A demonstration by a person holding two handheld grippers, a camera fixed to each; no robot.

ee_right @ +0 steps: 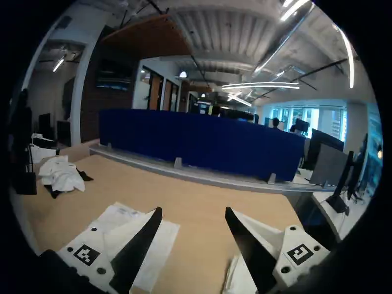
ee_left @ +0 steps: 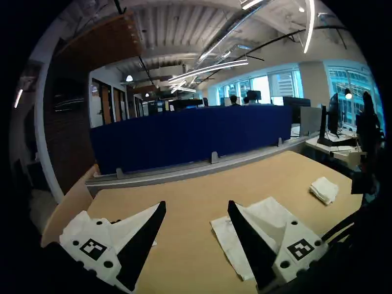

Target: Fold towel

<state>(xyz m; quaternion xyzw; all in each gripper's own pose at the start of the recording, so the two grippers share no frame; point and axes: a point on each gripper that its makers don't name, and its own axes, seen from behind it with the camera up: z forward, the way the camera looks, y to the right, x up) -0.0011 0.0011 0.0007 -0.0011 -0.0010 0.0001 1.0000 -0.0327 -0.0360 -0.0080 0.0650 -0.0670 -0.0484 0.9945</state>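
Note:
A white towel (ee_left: 229, 240) lies flat on the wooden table (ee_left: 196, 186), partly under the right finger of my left gripper (ee_left: 196, 203). That gripper hovers low over the table, open and holding nothing. In the right gripper view the same flat towel (ee_right: 164, 240) lies below and left of my right gripper (ee_right: 193, 209), which is also open and empty. A small folded white towel (ee_left: 324, 189) rests near the table's right edge. In the right gripper view a folded towel (ee_right: 235, 279) peeks out at the bottom beside the right finger.
A heap of crumpled white cloths (ee_right: 61, 176) lies on the left part of the table (ee_right: 206, 206). A blue partition (ee_left: 191, 134) on a grey rail closes off the far edge. Desks with monitors (ee_right: 333, 166) stand to the right.

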